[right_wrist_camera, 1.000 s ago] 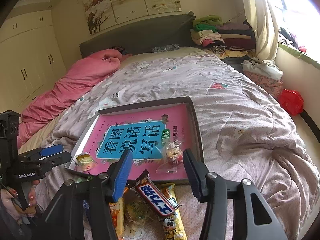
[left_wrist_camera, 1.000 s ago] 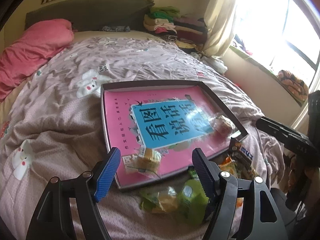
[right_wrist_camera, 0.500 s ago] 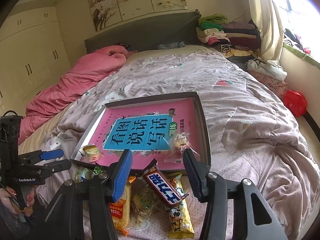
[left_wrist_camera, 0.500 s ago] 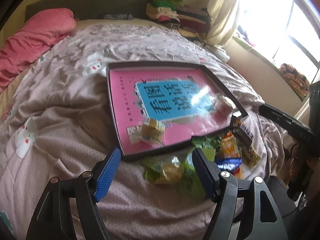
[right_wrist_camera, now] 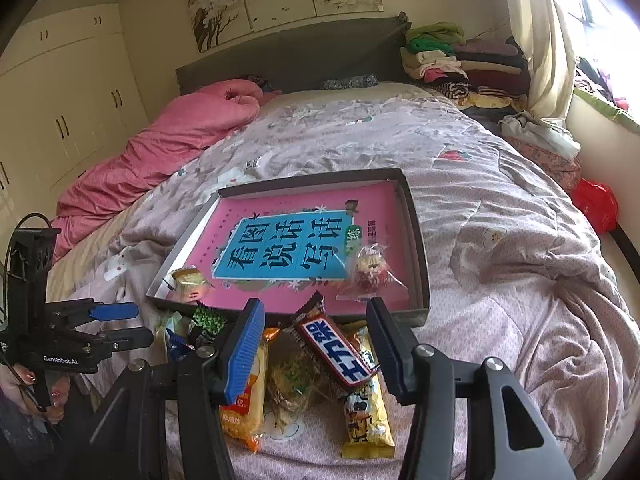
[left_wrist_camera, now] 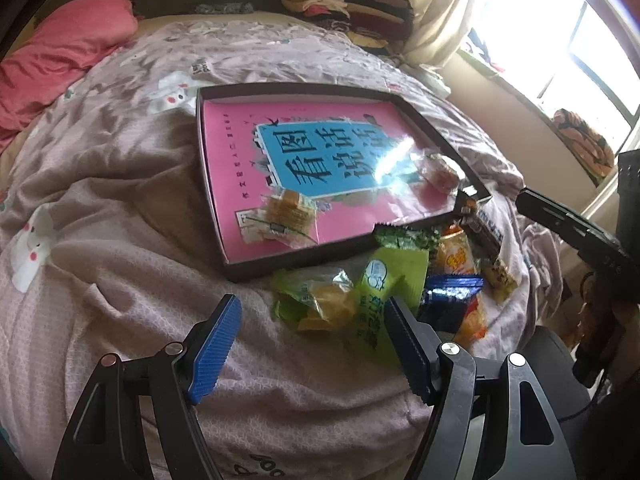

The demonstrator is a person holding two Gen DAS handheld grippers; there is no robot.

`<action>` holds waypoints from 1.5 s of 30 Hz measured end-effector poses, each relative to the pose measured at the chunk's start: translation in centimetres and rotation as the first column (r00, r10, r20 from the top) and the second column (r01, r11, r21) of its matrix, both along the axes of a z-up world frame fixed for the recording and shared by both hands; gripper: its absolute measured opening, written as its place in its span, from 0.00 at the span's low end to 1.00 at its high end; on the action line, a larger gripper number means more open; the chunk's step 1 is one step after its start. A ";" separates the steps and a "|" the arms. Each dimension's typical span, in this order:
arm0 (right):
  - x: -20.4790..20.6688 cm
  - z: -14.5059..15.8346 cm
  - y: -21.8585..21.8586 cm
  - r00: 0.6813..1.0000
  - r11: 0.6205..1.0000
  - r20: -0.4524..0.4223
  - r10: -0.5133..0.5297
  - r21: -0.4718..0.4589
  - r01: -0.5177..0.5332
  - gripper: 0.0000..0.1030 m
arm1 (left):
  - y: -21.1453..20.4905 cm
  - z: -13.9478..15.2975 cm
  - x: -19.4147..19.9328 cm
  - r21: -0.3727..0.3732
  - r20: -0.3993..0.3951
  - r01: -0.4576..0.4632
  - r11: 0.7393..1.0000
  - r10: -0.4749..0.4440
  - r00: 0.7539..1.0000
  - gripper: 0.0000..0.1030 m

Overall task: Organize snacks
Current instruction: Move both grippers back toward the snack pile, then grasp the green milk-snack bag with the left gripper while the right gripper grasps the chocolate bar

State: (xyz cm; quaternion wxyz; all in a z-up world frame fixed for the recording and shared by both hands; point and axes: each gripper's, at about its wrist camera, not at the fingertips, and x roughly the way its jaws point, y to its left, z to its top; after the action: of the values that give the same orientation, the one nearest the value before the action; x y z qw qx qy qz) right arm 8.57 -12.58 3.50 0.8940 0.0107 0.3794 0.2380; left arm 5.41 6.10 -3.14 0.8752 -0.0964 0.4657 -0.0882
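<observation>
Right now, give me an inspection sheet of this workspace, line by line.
Surface: bed quilt, rumpled.
Job's things: dark tray with pink book inside; two wrapped snacks in it, one near right, one near left; snack pile on quilt before tray.
Clutter: folded clothes at headboard.
Grippers: left claw open, empty; right claw open, over pile.
Cables: black cable on left claw's rig.
Surroundings: pink duvet, wardrobe, window.

Tray (right_wrist_camera: 416, 240) on the bed (right_wrist_camera: 500, 216), snacks in front.
Two packets (well apart) inside; loose wrappers (right_wrist_camera: 336, 350) heaped against its near rim.
</observation>
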 end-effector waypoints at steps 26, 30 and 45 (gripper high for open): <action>0.5 -3.1 0.2 0.998 0.996 -0.046 0.031 -0.078 -0.035 0.51 | -0.9 -3.1 2.0 -0.001 -0.094 0.045 0.999 -0.045 0.995 0.54; 0.4 -3.8 0.8 0.997 0.988 -0.028 0.073 -0.135 -0.077 0.51 | -0.9 -3.3 2.4 -0.011 -0.099 0.039 0.999 -0.040 0.994 0.55; 1.4 -5.4 2.3 0.991 0.972 -0.017 0.131 -0.195 -0.132 0.39 | -0.6 -3.9 2.9 -0.059 -0.109 0.007 0.998 -0.013 0.994 0.58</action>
State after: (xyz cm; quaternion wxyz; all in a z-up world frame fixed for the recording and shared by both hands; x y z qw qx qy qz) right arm 9.96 -10.30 -1.93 0.8722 -0.1018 0.4026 0.2585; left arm 8.32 5.45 -7.04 0.8448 -0.1246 0.5105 -0.1008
